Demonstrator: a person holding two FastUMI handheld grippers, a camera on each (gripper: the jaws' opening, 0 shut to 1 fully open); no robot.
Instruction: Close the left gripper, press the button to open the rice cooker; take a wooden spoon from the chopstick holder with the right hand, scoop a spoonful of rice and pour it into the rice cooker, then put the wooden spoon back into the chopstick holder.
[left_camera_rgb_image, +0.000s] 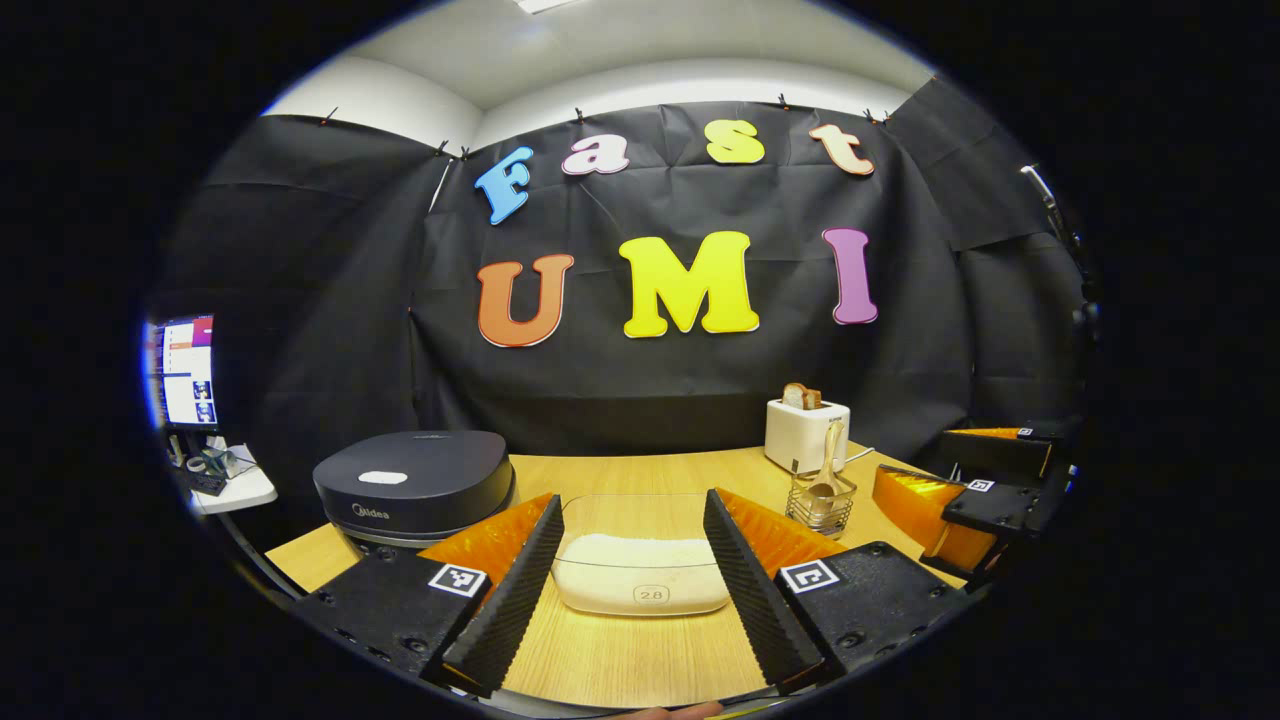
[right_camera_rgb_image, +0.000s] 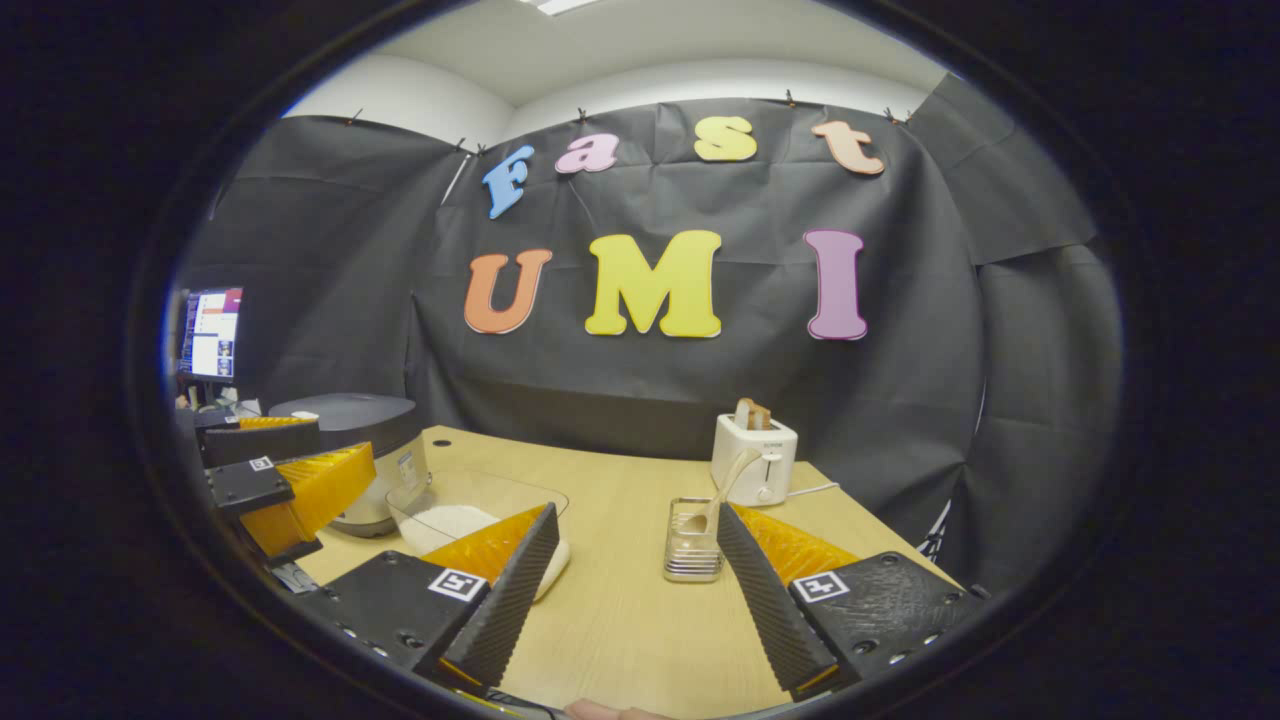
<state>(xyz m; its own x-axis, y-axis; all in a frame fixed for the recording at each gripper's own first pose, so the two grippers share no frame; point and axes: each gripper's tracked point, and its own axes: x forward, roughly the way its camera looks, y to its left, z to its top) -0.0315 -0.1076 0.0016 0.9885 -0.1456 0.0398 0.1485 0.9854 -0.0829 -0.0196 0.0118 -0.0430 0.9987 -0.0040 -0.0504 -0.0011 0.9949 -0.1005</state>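
A dark rice cooker (left_camera_rgb_image: 415, 485) with its lid down sits at the table's back left; it also appears as the cooker (right_camera_rgb_image: 350, 425) in the right gripper view. A clear glass dish of white rice (left_camera_rgb_image: 640, 570) lies between my left gripper's (left_camera_rgb_image: 628, 575) open fingers, a little ahead of them. A wire chopstick holder (left_camera_rgb_image: 822, 505) holds a wooden spoon (left_camera_rgb_image: 828, 470), bowl down. My right gripper (right_camera_rgb_image: 632, 590) stands open, with the holder (right_camera_rgb_image: 692, 542) and spoon (right_camera_rgb_image: 722, 490) just ahead of its right finger. The rice dish (right_camera_rgb_image: 465, 520) is to its left.
A white toaster (left_camera_rgb_image: 806, 432) with bread slices stands at the back of the wooden table (left_camera_rgb_image: 640, 655), behind the holder. A monitor (left_camera_rgb_image: 188, 372) and a small side table with clutter are off to the left. Black cloth walls enclose the booth.
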